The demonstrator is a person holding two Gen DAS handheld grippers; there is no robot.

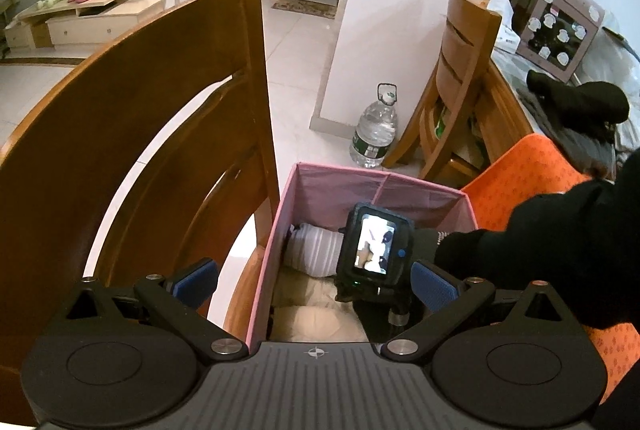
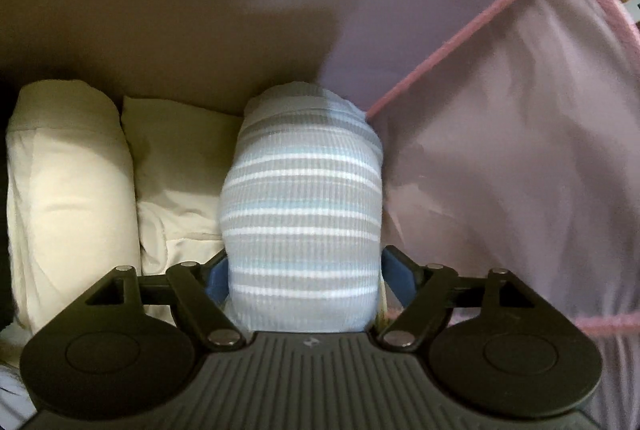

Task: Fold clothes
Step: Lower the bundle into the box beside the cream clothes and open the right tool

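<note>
A pink fabric storage box (image 1: 320, 186) stands on the floor. In the right wrist view my right gripper (image 2: 302, 280) is inside the box (image 2: 500, 158), shut on a rolled grey, white and blue striped garment (image 2: 300, 198) by the box's right wall. Two folded cream garments (image 2: 72, 190) lie to its left. In the left wrist view my left gripper (image 1: 316, 282) is open and empty above the box's near rim. The right gripper's body with its lit screen (image 1: 374, 244) reaches down into the box beside the striped roll (image 1: 316, 250).
A wooden chair back (image 1: 160, 134) stands close on the left. An orange cloth (image 1: 532, 182) lies right of the box. A large water bottle (image 1: 374, 130) stands on the tiled floor. A second wooden chair (image 1: 460, 78) and a cluttered table (image 1: 520, 102) stand at right.
</note>
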